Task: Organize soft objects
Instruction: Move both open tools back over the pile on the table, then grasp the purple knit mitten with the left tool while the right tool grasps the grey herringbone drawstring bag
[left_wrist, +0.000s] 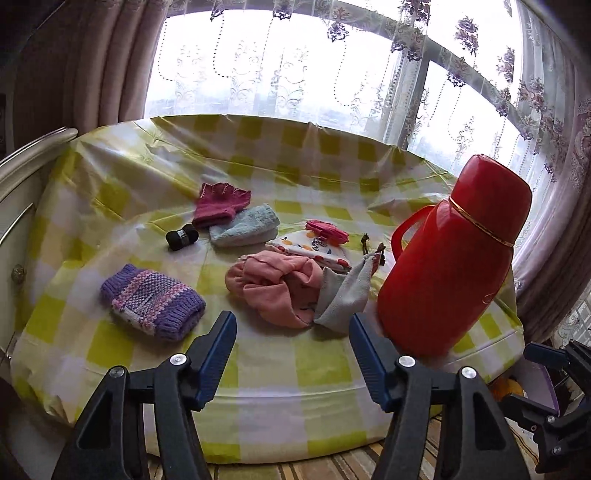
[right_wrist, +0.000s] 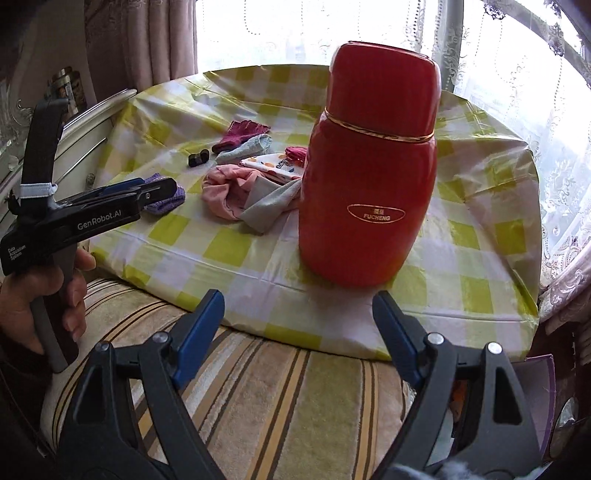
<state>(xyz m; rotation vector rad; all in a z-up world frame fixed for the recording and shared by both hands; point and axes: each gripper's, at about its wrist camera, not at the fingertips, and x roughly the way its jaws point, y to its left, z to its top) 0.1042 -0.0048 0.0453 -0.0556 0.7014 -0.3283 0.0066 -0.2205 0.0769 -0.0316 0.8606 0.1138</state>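
Several soft items lie on the yellow-checked table (left_wrist: 110, 229): a purple knitted piece (left_wrist: 153, 302), a pink cloth (left_wrist: 277, 291) with a grey cloth (left_wrist: 343, 295) beside it, a magenta glove (left_wrist: 221, 203), a light blue sock (left_wrist: 245, 225), a white printed cloth (left_wrist: 314, 251) and a small pink piece (left_wrist: 327, 229). My left gripper (left_wrist: 293, 321) is open and empty, just short of the pink cloth. My right gripper (right_wrist: 297, 299) is open and empty at the table's near edge, before the red thermos (right_wrist: 369, 166).
The red thermos (left_wrist: 450, 254) stands at the table's right front. A small black yarn roll (left_wrist: 181, 236) lies near the glove. A striped cushion (right_wrist: 277, 398) sits below the table edge. White furniture (left_wrist: 22, 177) stands left; curtains and a window are behind.
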